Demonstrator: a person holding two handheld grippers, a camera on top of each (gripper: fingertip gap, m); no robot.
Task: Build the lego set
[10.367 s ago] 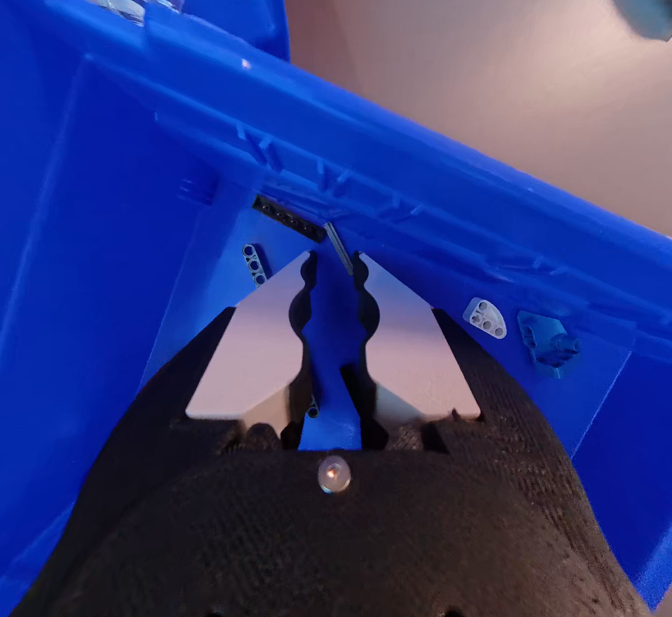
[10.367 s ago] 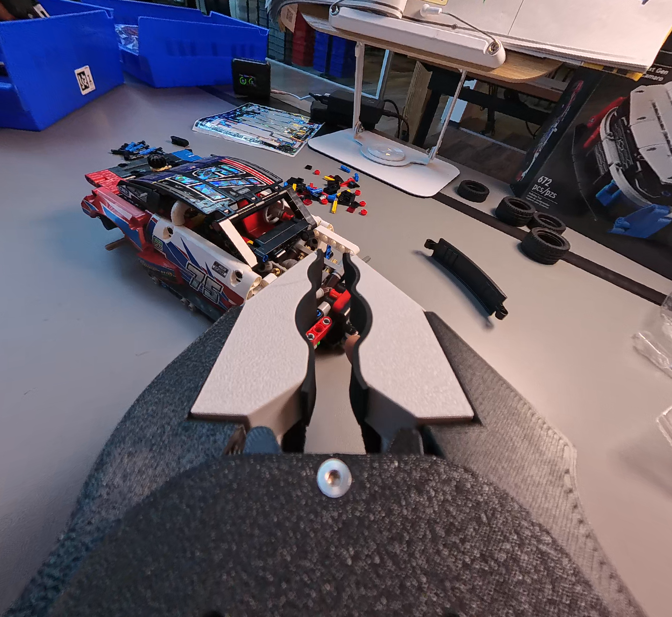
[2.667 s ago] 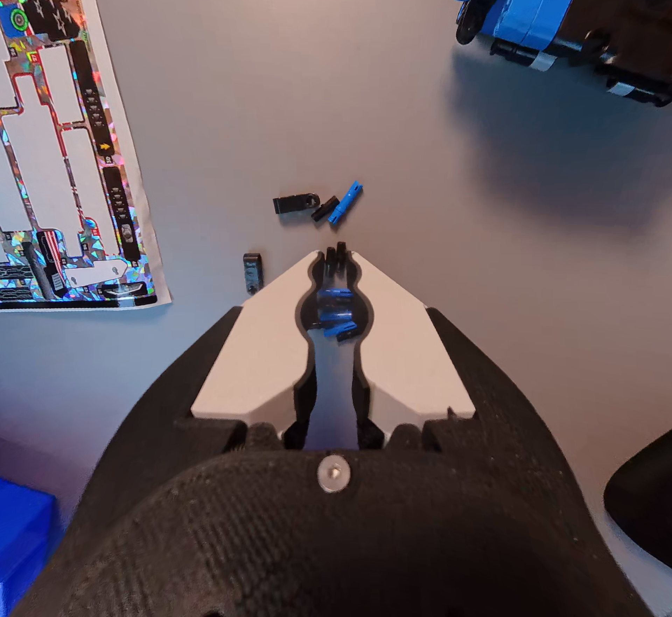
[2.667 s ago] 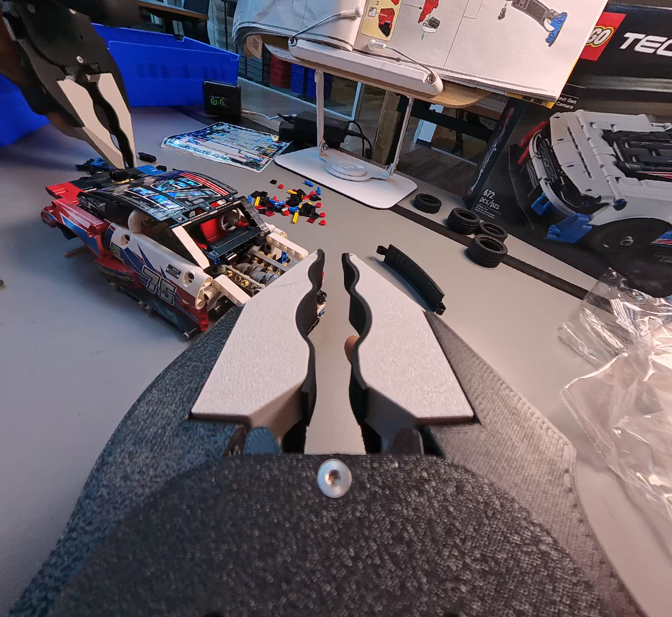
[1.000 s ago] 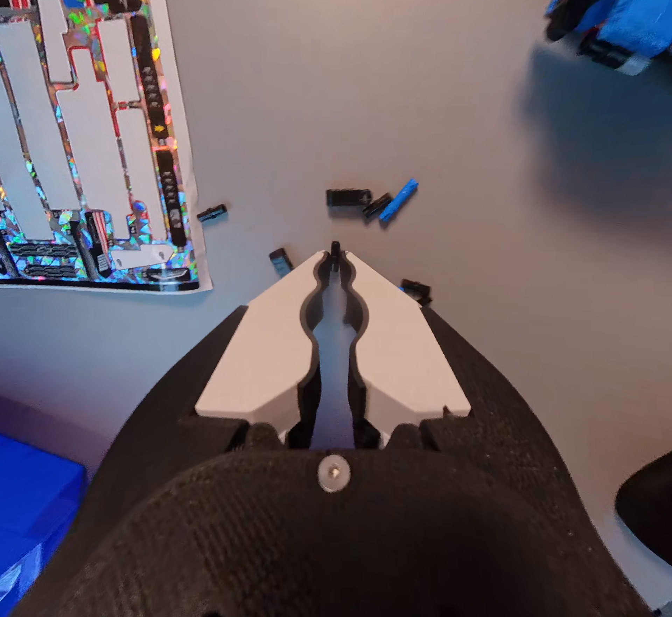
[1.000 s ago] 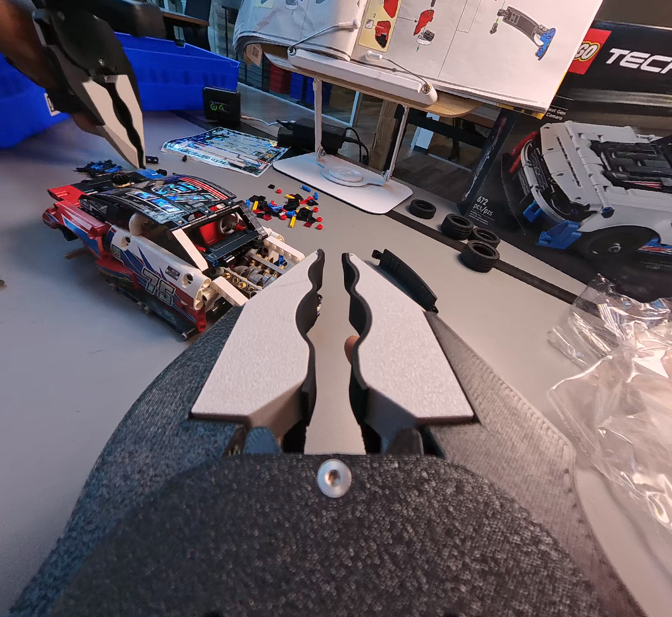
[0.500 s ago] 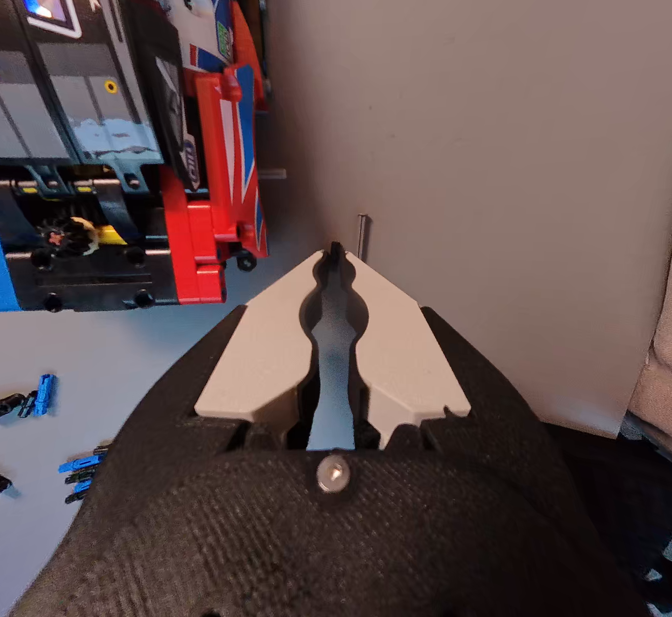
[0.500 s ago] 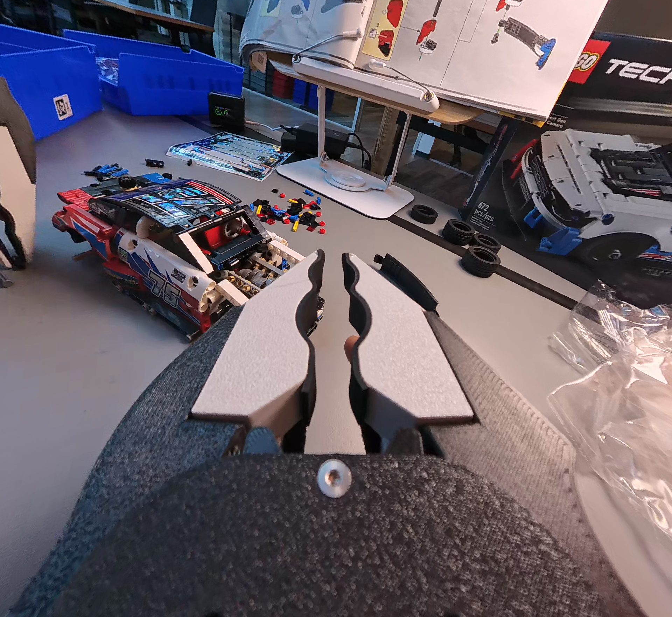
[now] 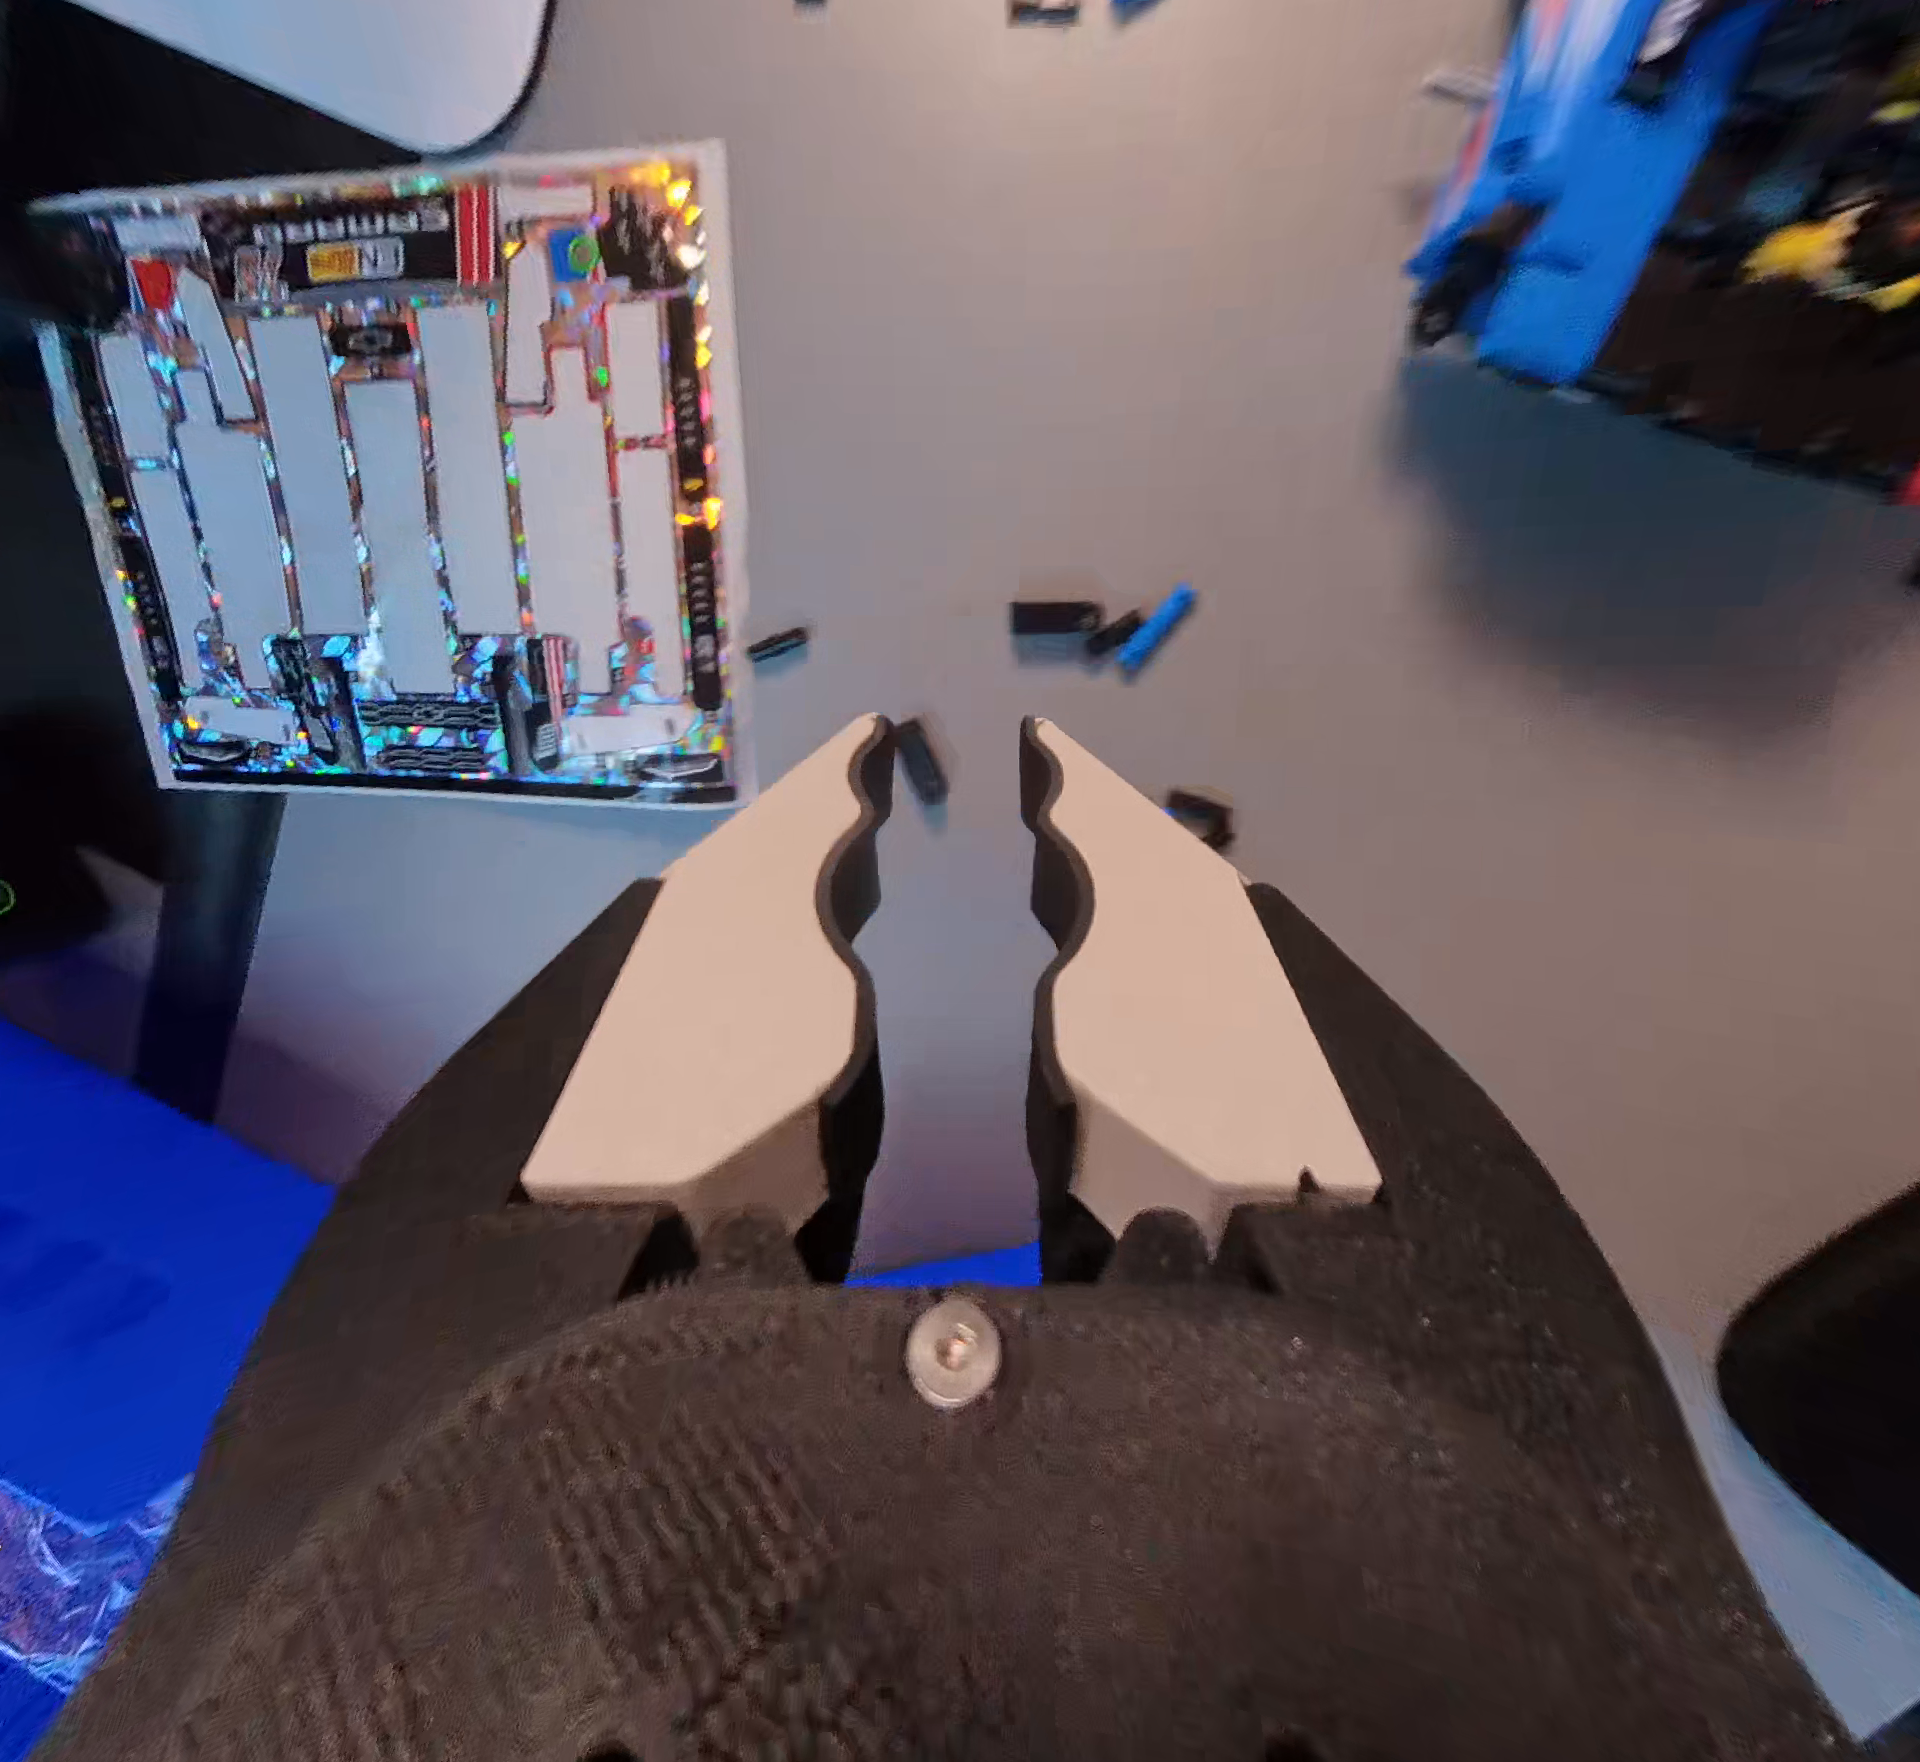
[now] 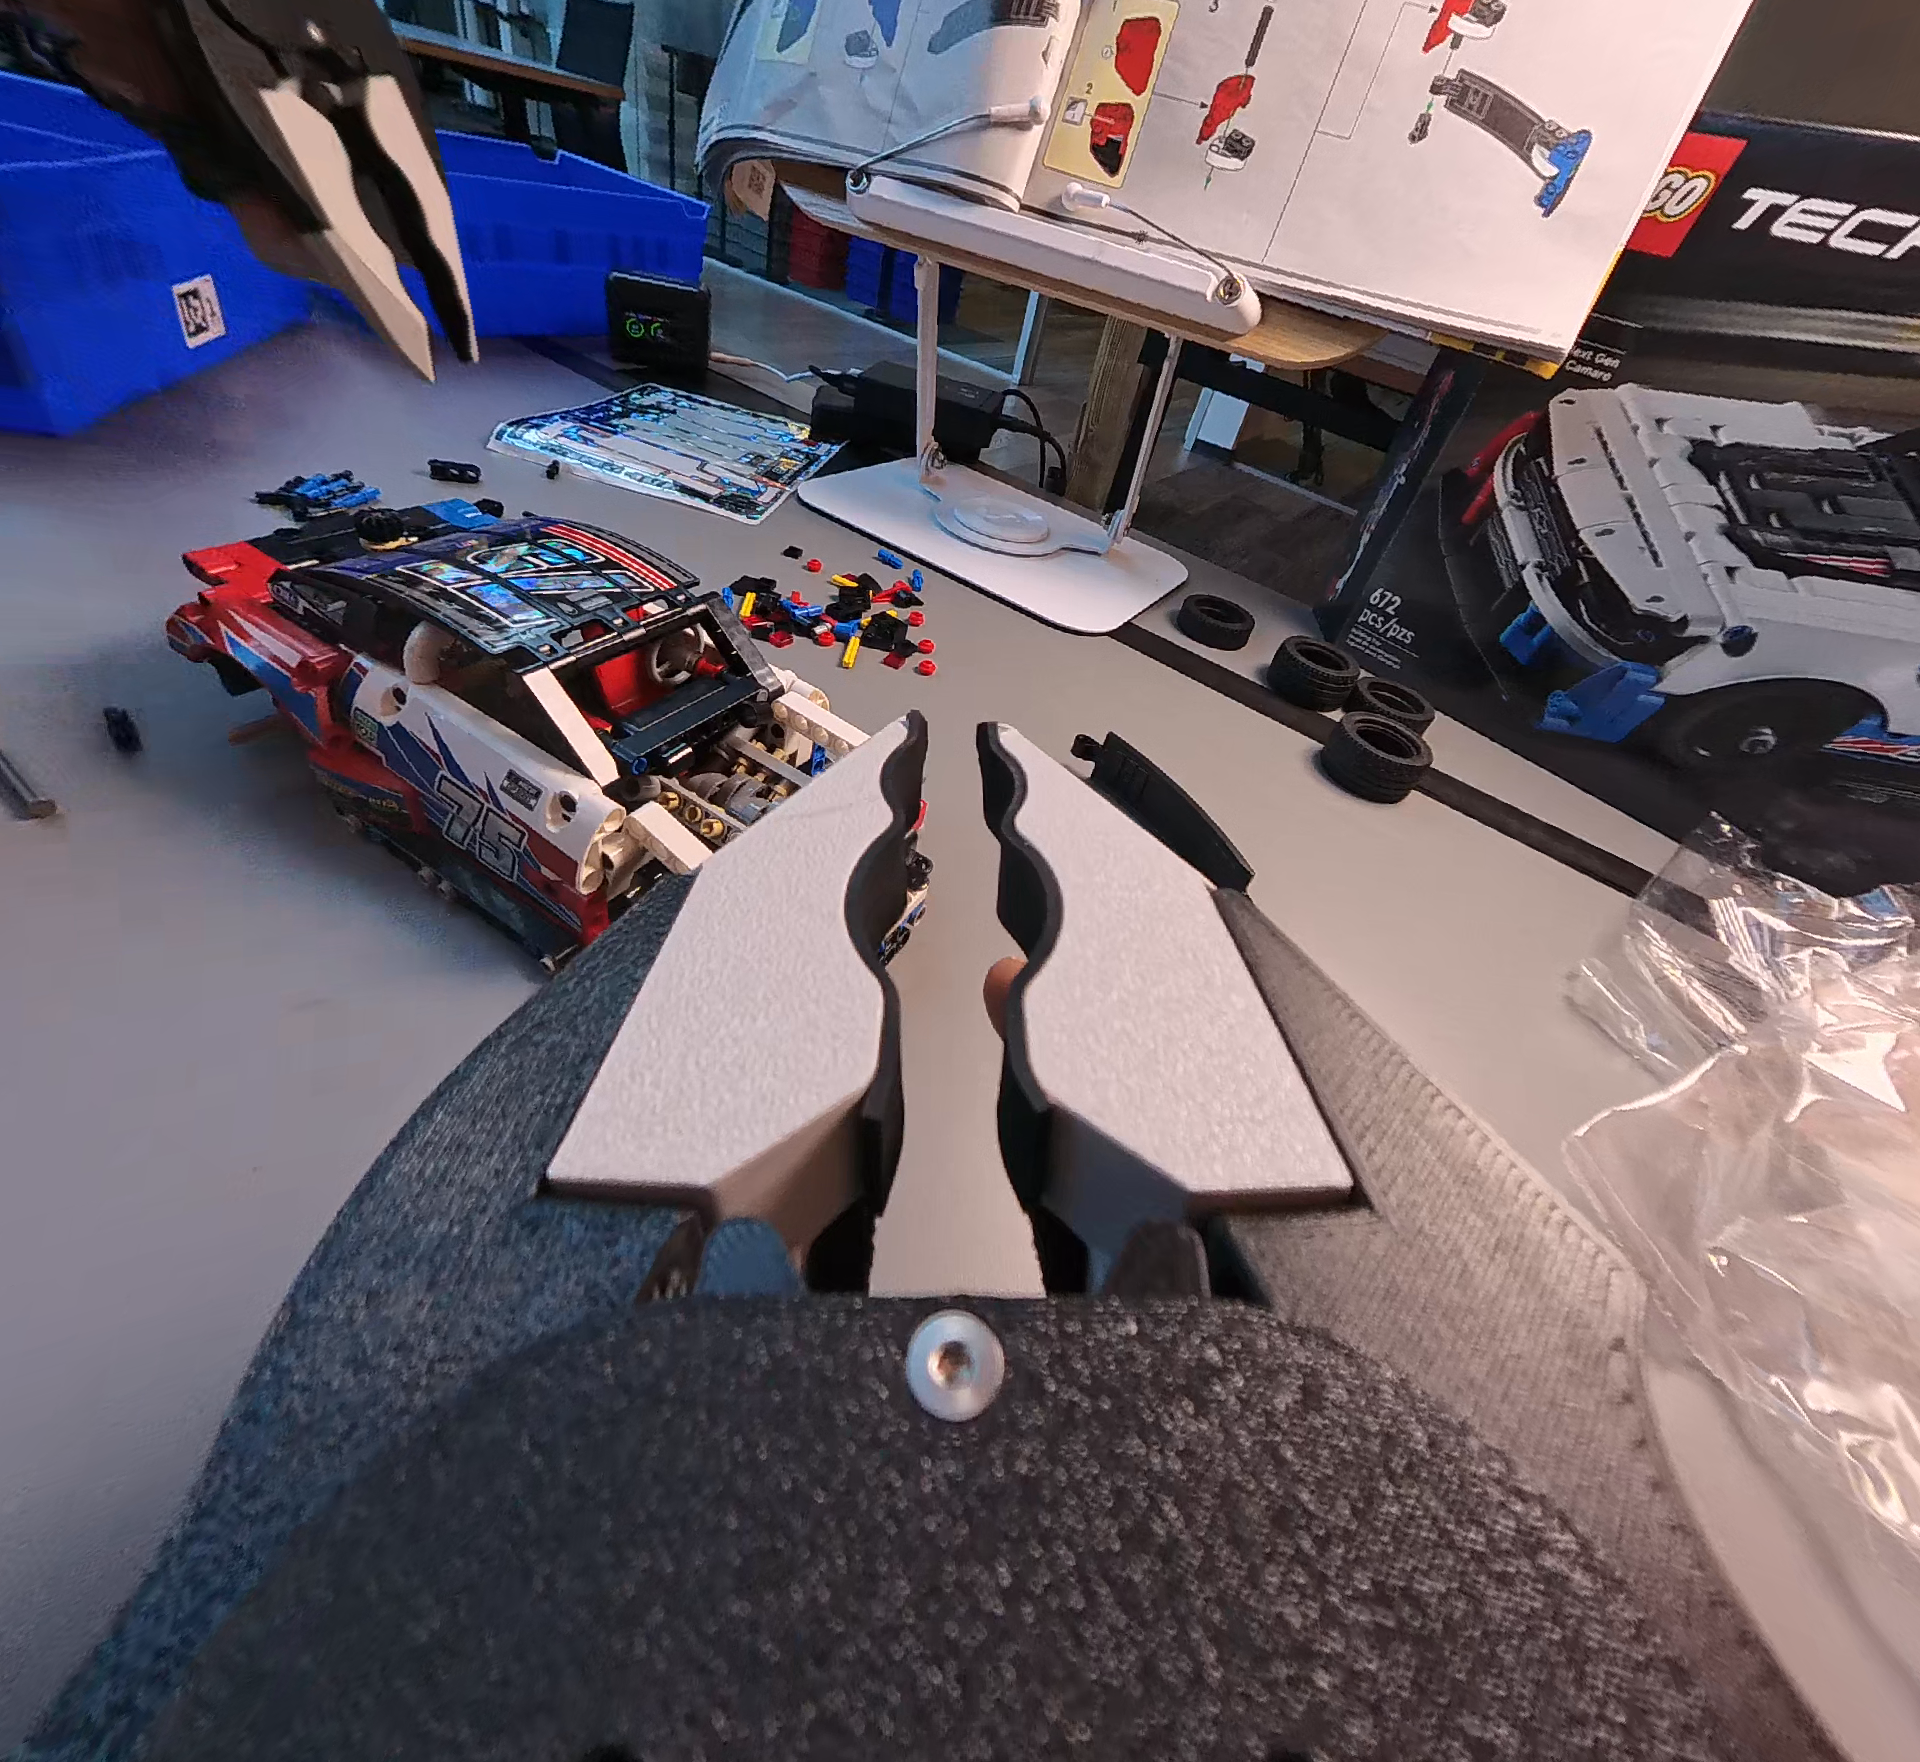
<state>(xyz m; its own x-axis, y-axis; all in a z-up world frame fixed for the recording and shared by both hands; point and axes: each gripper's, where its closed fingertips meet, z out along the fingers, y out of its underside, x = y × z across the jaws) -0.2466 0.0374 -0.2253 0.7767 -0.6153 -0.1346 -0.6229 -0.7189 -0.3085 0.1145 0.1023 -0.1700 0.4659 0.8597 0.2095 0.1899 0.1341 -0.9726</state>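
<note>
The partly built race car [image 10: 499,704] stands on the grey table; it shows blurred at the top right of the left wrist view [image 9: 1662,154]. My left gripper [image 9: 954,736] is open and empty, hanging above the table over a small black piece [image 9: 923,762]. A black connector [image 9: 1051,616] and a blue pin [image 9: 1155,626] lie just beyond it. It also shows at the top left of the right wrist view [image 10: 442,356]. My right gripper [image 10: 951,730] is narrowly open and empty, low beside the car's front. A grey axle [image 10: 21,793] lies at the left edge.
A holographic sticker sheet [image 9: 416,486] lies left of the left gripper. Loose small parts [image 10: 831,616], a curved black panel [image 10: 1164,808], tyres [image 10: 1351,704], the booklet stand [image 10: 997,549], the set box [image 10: 1714,569], plastic bags [image 10: 1766,1089] and blue bins [image 10: 83,258] surround the car. About 35 cm separates my left fingertips from my right. To reach the black connector [image 9: 1051,616] in a straight line is about 6 cm for my left fingers, about 35 cm for my right. The small black piece [image 9: 923,762] lies some 6 cm from my left tips, 40 cm from my right tips. My right wrist view [image 10: 451,476] looks at it from another angle.
My left gripper swung from the car's rear end back over the small parts by the sticker sheet and went from shut to open. My right gripper stayed put.
</note>
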